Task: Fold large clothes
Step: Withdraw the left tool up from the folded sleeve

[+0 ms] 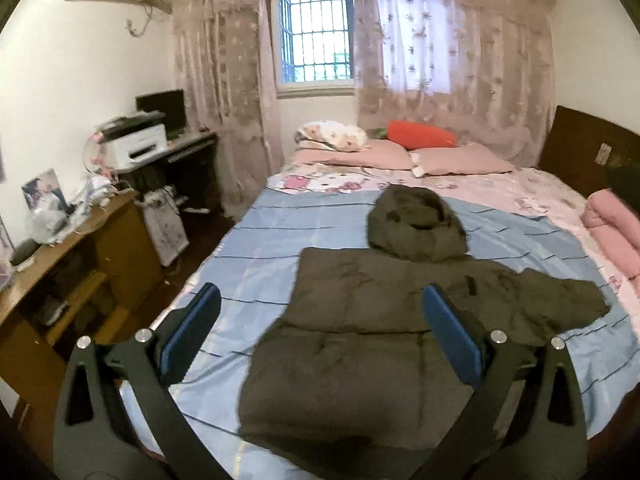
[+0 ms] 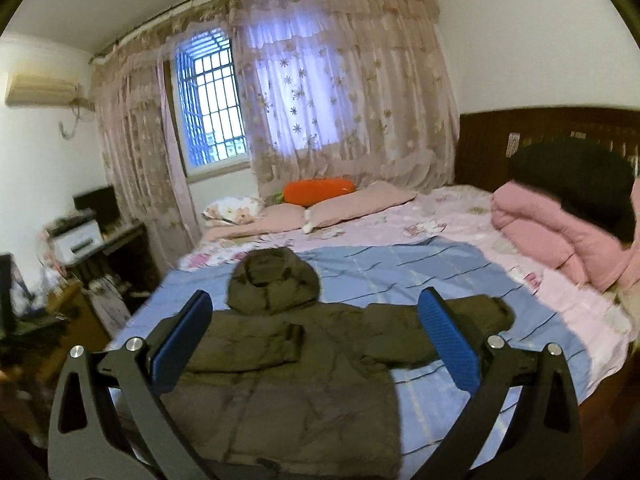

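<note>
My left tool (image 1: 322, 300) and right tool (image 2: 316, 304) both hang spread wide, gripping nothing, above the bed (image 1: 256, 248). The olive jacket (image 2: 280, 380) lies flat below them: one sleeve looks folded across its chest, the other sleeve (image 2: 472, 320) and hood (image 2: 272, 280) remain.

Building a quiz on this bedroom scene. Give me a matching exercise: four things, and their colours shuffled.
Things:
1. jacket
2. carrot-shaped cushion
3. folded quilt
4. sheet under the jacket

Colours:
A. pink
B. light blue
C. olive green
D. orange

Pairs: 1-C, 2-D, 3-A, 4-B
</note>
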`<state>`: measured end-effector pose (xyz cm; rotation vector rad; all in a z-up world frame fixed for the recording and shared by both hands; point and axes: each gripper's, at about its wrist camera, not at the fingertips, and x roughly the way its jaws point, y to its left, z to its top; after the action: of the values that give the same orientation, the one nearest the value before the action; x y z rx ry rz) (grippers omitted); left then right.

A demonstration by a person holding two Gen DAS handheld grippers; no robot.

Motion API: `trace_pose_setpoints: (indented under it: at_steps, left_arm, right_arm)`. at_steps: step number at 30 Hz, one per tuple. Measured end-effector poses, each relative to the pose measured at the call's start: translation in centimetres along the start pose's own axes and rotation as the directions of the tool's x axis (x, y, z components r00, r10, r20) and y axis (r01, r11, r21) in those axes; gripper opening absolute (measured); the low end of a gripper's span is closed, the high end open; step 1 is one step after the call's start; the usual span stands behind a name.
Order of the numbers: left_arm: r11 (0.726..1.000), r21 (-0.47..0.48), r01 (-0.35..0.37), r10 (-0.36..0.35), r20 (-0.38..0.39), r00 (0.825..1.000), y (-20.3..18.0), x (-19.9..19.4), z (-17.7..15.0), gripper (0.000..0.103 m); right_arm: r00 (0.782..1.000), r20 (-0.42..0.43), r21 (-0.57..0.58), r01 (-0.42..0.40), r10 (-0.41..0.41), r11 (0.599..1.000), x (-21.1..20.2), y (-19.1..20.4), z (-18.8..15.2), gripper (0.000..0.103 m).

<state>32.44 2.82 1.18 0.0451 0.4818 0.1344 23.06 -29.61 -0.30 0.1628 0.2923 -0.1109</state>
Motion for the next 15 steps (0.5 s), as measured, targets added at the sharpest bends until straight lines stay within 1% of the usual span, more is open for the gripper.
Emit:
trace_pose_setpoints:
  at_steps: [1, 2, 4, 5, 6, 8, 11, 13, 15]
  left_arm:
    - [1.000, -0.003, -0.024, 0.024, 0.010, 1.000, 0.3, -0.1, -0.5, 0.101]
    - [1.000, -0.012, -0.027, 0.027, 0.007, 1.000, 0.4, 0.0, -0.7, 0.101]
    - [0.999, -0.035, 0.010, -0.010, -0.004, 1.000, 0.7, -0.4, -1.1, 0.101]
    - [0.999, -0.030, 0.023, -0.023, 0.006, 1.000, 0.6, -0.8, -1.2, 0.101]
    - [0.999, -0.002, 0.034, -0.034, 0.027, 0.999, 0.2, -1.1, -1.1, 0.101]
    - [0.998, 0.041, 0.043, -0.045, 0.041, 0.998, -0.4, -1.1, -1.2, 0.101]
    - [0.995, 0.050, 0.088, -0.089, 0.013, 0.996, -0.6, -0.9, -1.2, 0.101]
    - [0.993, 0.044, 0.108, -0.108, 0.000, 0.994, -0.6, -0.9, -1.3, 0.101]
    - [0.993, 0.041, 0.111, -0.111, 0.003, 0.994, -0.7, -0.9, -1.2, 0.101]
  right_arm:
    - [1.000, -0.004, -0.013, 0.018, -0.018, 1.000, 0.3, 0.0, -0.3, 0.102]
    - [1.000, -0.012, -0.015, 0.024, -0.024, 1.000, 0.5, -0.1, -0.6, 0.102]
    - [0.999, -0.035, 0.007, 0.037, -0.037, 0.999, 1.0, -0.5, -1.0, 0.102]
    - [0.998, -0.038, 0.022, 0.045, -0.044, 0.999, 1.1, -0.8, -1.1, 0.102]
    - [0.998, -0.040, 0.048, 0.057, -0.055, 0.997, 1.2, -1.3, -1.2, 0.102]
    - [0.996, -0.056, 0.084, 0.074, -0.069, 0.994, 1.3, -2.0, -1.2, 0.102]
    - [0.994, -0.085, 0.121, 0.080, -0.070, 0.989, 1.7, -2.4, -1.5, 0.102]
    - [0.993, -0.098, 0.119, 0.078, -0.066, 0.990, 1.9, -2.2, -1.7, 0.102]
    - [0.992, -0.101, 0.099, 0.080, -0.070, 0.992, 1.9, -1.8, -1.9, 0.102]
